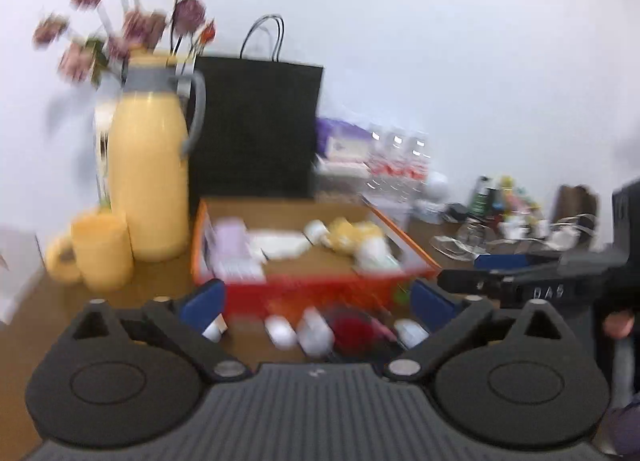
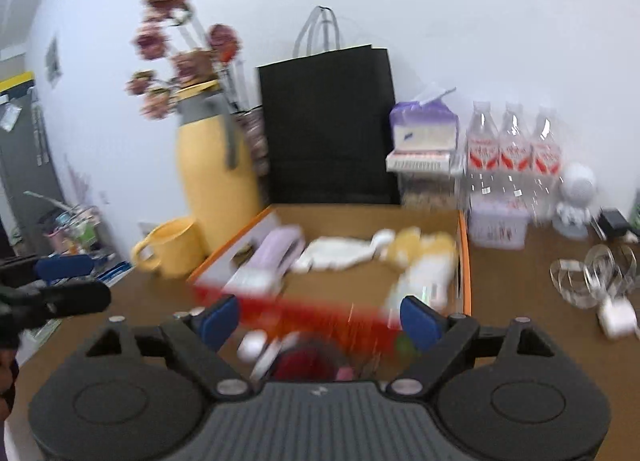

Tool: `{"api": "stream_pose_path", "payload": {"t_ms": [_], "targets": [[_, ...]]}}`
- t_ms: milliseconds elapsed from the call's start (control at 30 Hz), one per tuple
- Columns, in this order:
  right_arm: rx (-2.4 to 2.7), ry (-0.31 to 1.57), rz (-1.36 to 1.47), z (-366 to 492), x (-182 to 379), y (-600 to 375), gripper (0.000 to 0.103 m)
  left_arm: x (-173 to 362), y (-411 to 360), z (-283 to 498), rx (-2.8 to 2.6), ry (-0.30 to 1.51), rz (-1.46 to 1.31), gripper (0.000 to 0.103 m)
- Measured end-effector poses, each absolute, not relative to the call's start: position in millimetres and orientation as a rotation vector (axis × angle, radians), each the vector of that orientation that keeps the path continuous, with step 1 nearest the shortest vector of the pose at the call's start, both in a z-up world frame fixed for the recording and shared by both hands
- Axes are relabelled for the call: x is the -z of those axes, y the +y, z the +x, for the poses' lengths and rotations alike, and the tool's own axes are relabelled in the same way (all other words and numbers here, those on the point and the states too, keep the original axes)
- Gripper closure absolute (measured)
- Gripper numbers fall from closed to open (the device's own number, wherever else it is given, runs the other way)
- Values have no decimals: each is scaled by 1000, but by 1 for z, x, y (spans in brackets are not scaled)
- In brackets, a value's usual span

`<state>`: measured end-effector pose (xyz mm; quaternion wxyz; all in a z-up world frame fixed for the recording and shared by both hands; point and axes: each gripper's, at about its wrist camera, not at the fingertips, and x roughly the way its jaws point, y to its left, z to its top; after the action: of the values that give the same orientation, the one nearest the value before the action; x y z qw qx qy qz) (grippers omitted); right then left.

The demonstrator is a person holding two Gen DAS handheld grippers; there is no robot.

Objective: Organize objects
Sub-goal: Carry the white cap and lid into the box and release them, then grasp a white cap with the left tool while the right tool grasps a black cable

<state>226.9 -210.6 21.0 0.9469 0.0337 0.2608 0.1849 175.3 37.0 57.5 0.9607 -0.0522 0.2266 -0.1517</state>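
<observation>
While frames blur | left hand-held gripper [image 1: 316, 301] wide open, empty | right hand-held gripper [image 2: 320, 319] wide open, empty | advice: steady first, then target one item before box [image 2: 464, 257].

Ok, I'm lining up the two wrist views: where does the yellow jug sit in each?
Left wrist: yellow jug at left, left of the box.
Right wrist: yellow jug left of centre, behind the yellow mug.
Shared landmark: black paper bag, just right of the jug.
</observation>
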Motion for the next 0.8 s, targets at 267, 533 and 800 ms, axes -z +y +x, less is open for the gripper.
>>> {"api": "stream_pose_path", "payload": {"t_ms": [267, 533, 800], "targets": [[-258, 609, 106, 100, 33, -214, 13, -16, 41, 82, 218, 564, -114, 0], [-272, 621, 38, 50, 25, -220, 13, -15, 61, 78, 114, 552, -144, 0], [-241, 604, 90, 90, 29, -219, 15, 4, 72, 118, 73, 585, -167, 8]]}}
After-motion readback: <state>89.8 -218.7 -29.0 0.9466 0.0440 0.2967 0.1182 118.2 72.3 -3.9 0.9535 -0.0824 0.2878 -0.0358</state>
